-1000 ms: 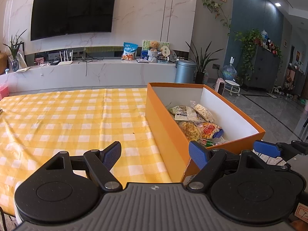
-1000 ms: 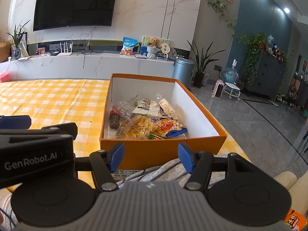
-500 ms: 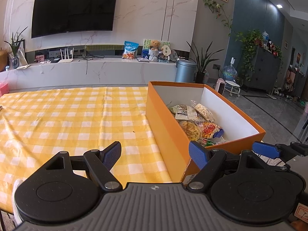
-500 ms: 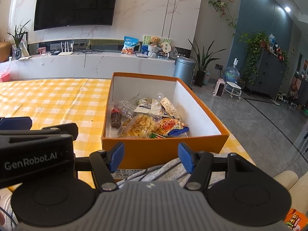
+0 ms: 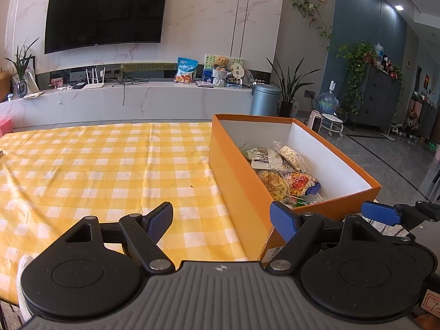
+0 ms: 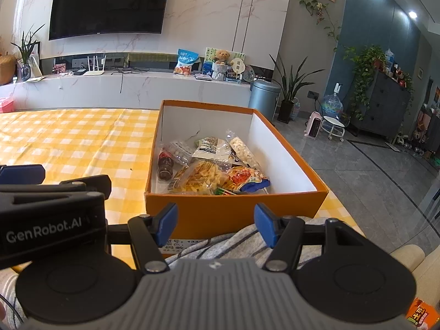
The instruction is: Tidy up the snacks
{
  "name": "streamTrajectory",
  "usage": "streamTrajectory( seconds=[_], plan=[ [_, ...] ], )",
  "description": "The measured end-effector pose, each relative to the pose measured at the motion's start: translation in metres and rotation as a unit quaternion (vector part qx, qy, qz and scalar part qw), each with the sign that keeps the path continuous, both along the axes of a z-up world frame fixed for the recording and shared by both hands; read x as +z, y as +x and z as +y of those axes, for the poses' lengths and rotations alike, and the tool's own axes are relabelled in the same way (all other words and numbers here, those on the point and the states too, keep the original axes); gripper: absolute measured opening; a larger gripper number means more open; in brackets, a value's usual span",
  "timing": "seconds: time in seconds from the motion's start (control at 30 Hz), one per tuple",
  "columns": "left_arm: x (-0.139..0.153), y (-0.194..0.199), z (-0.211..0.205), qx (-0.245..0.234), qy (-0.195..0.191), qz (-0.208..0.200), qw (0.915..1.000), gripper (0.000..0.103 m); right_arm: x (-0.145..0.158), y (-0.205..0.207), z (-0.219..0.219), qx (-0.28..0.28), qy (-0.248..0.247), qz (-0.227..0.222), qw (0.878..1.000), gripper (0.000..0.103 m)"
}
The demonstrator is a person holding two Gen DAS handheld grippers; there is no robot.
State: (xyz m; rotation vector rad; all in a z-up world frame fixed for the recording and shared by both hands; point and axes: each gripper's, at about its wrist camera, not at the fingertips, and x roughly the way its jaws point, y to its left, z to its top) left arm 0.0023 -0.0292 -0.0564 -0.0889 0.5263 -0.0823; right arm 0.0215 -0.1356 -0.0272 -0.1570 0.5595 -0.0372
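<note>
Checked tablecloth (image 5: pixel 104 170) unchanged; orange box (image 6: pixel 236 214), both grippers unmoved

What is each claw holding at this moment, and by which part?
Nothing. The left claw and right claw both stand open and empty, short of the orange box of snacks.

Both wrist views face forward, sharing the box (image 5: pixel 242 189) (near).
</note>
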Motion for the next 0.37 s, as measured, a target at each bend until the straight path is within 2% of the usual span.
streamTrajectory(
  seconds=[0.37],
  plan=[
    [-0.0012,0.0013,0.0014,0.005,0.001,0.005,1.0000,0.095,-0.0008,-0.0002,-0.0020,0.001,0.002,0.001,1.000,0.061]
  ],
)
